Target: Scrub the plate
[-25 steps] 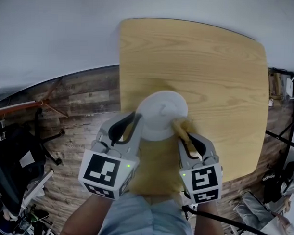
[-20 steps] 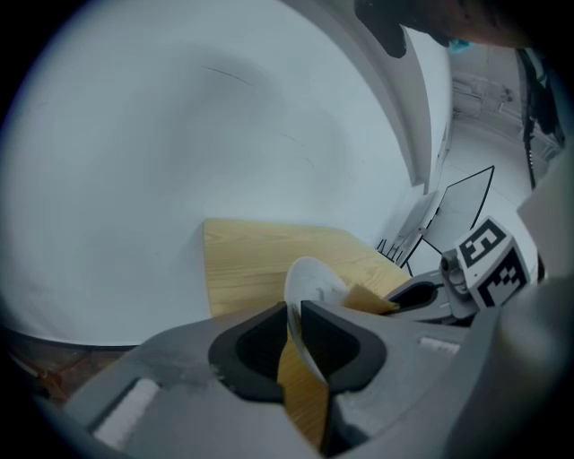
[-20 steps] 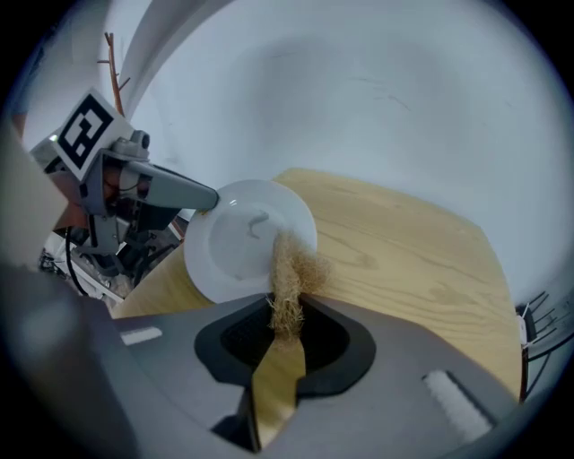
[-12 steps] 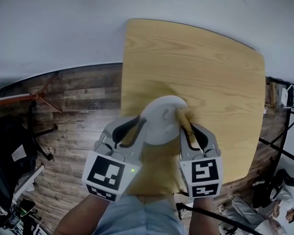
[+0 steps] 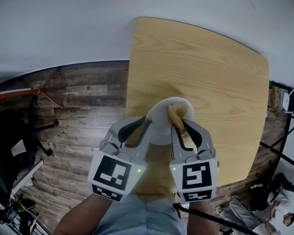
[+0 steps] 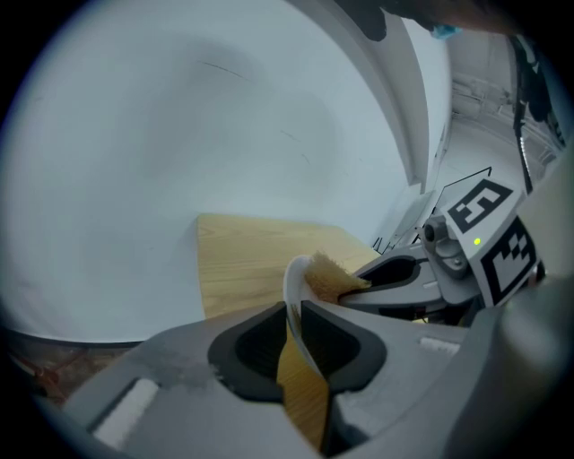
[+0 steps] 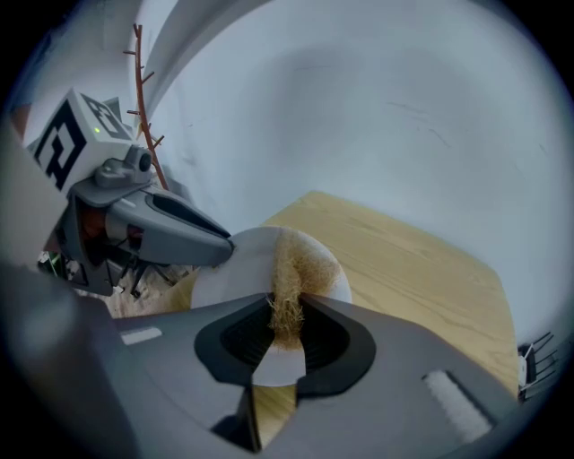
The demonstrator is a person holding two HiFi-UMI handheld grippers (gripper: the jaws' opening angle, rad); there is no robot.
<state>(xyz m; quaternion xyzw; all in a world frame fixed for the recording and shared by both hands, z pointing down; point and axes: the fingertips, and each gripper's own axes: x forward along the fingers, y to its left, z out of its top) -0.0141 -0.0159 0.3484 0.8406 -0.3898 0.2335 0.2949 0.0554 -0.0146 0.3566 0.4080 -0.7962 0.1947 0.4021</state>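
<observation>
Surface: A light wooden table (image 5: 211,68) is seen against a white wall, with plank flooring beside it.
Plate: The white plate (image 5: 159,121) is held over the table's near edge.
Left gripper (image 6: 291,318): The jaws are closed on the plate's rim.
Right gripper (image 7: 285,314): The jaws are clamped on a fibrous scrubber (image 7: 300,264), which is pressed against the plate's face.
Handling: The plate is judged stiff, smooth and breakable, and is best gripped at the rim. The scrubber is judged soft.
Hidden: The plate's near part is covered by the grippers. Contact with the table cannot be made out.

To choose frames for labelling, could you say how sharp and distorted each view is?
Head view: wide-angle bows the table edges; plate slightly smeared. Left gripper view: dark rounded corners, jaws soft. Right gripper view: same fisheye, scrubber fibres crisp.
</observation>
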